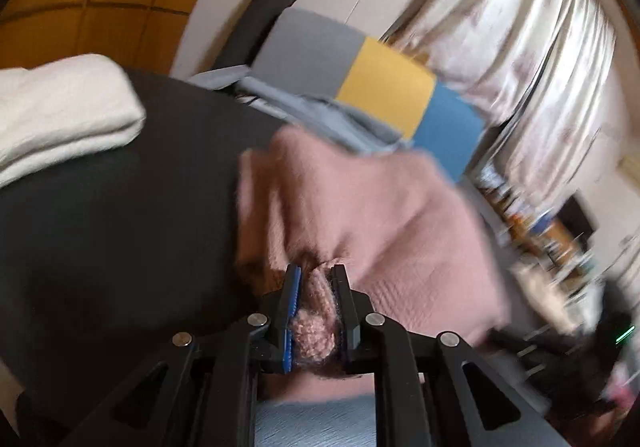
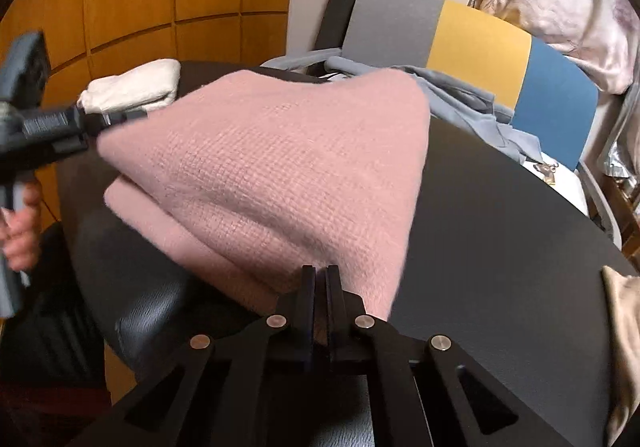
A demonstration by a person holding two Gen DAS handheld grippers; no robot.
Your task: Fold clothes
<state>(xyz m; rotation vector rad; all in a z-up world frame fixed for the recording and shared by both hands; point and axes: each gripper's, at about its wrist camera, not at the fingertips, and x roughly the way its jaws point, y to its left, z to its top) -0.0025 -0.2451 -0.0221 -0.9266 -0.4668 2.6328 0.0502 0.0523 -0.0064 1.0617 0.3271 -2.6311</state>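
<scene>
A pink knitted sweater (image 2: pixel 280 167) lies partly folded on a round black table (image 2: pixel 500 227), its upper layer pulled taut and raised off the table. My right gripper (image 2: pixel 320 271) is shut on the sweater's near edge, with a sliver of pink knit showing between the fingers. My left gripper (image 2: pixel 138 115) comes in from the left, held by a hand (image 2: pixel 22 231), and grips the sweater's far left corner. In the left wrist view the left gripper (image 1: pixel 316 271) is shut on a bunch of the pink sweater (image 1: pixel 360 207).
A folded white cloth (image 2: pixel 136 87) lies at the table's far left. Behind the table stands a grey, yellow and blue chair (image 2: pixel 480 35) with a grey-blue garment (image 2: pixel 460 95) draped on it. A beige cloth (image 2: pixel 624 327) shows at the right edge, a black padded seat (image 2: pixel 152 323) at the near left.
</scene>
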